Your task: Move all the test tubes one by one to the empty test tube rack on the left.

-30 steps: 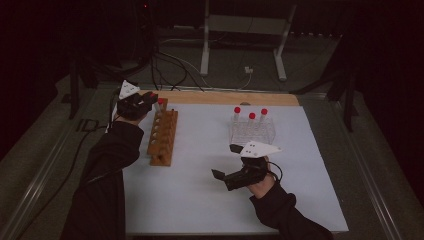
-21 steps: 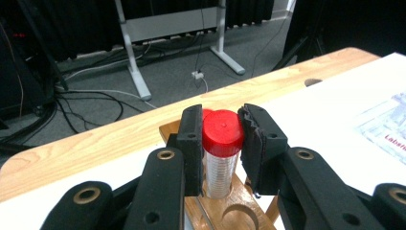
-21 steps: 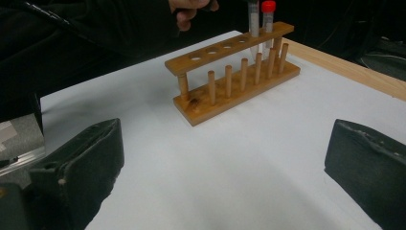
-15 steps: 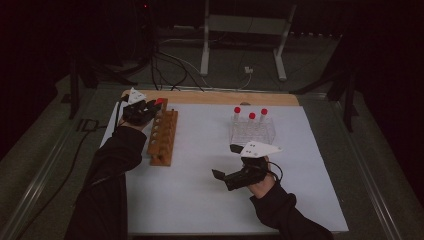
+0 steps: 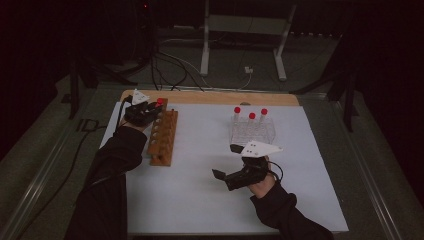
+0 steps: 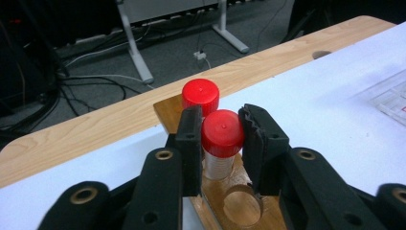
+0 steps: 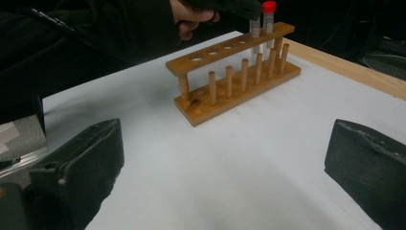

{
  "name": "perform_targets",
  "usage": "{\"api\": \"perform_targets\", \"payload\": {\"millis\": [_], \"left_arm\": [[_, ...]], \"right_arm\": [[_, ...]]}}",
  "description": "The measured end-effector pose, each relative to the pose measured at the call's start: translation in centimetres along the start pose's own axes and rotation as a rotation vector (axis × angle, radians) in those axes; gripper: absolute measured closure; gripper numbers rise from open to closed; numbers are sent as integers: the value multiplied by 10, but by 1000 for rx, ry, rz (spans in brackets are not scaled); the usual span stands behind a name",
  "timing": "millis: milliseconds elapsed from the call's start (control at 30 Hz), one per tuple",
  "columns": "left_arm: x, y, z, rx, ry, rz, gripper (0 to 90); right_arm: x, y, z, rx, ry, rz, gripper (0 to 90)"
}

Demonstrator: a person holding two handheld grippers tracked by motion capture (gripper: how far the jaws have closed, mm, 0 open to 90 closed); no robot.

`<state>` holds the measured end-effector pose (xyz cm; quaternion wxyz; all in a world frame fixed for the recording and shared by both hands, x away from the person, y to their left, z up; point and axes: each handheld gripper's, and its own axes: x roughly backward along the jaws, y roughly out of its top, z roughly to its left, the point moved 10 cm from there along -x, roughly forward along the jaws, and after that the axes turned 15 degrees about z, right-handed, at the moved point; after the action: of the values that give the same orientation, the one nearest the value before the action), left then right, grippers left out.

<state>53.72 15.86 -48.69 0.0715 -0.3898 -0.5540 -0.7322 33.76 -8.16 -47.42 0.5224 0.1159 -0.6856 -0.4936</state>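
Over at the far end of the wooden rack (image 5: pixel 162 138), the left gripper (image 6: pixel 221 133) has its jaws closed around a red-capped tube (image 6: pixel 221 141), which stands upright in the rack just in front of a second red-capped tube (image 6: pixel 200 96). The right gripper (image 5: pixel 230 165) hovers over the white sheet (image 5: pixel 200 200) near the clear rack (image 5: pixel 253 131), jaws wide apart, holding nothing.

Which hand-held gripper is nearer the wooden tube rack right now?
Left. The left hand-held gripper is at the wooden rack's far end, gripping a red-capped tube; the right hand-held gripper sits apart on the white sheet.
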Motion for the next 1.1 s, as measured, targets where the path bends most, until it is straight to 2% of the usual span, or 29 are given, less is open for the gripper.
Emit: {"api": "perform_targets", "payload": {"millis": [67,133,267,367,400,533,600,733,767,900,1100], "left_arm": [[1,0,-1,3,0,-2,616],[4,0,-4,2,-19,-7,524],[13,1,-10,-16,-36,-6,353],[22,0,-17,-16,-78,1,197],[25,-1,-20,-13,-99,1,160],[37,-4,-29,-21,-135,-16,85],[43,-7,-36,-29,-173,-25,23],[53,-14,-47,-41,-200,-40,8],[56,-15,-52,-46,-223,-44,8],[67,-22,-69,-78,-266,-50,7],[81,-33,-94,-132,-309,-65,8]], "right_arm": [[1,1,0,-2,1,-3,0],[2,1,-1,-2,-3,-3,0],[6,3,-5,-6,-15,-16,0],[11,6,-12,-16,-37,-33,0],[13,7,-16,-22,-43,-41,0],[20,11,-31,-40,-87,-56,0],[24,12,-41,-49,-116,-62,0],[30,12,-64,-78,-176,-67,0],[31,11,-68,-83,-191,-68,0],[32,6,-90,-106,-264,-60,0],[24,-7,-117,-156,-314,-17,0]]}}
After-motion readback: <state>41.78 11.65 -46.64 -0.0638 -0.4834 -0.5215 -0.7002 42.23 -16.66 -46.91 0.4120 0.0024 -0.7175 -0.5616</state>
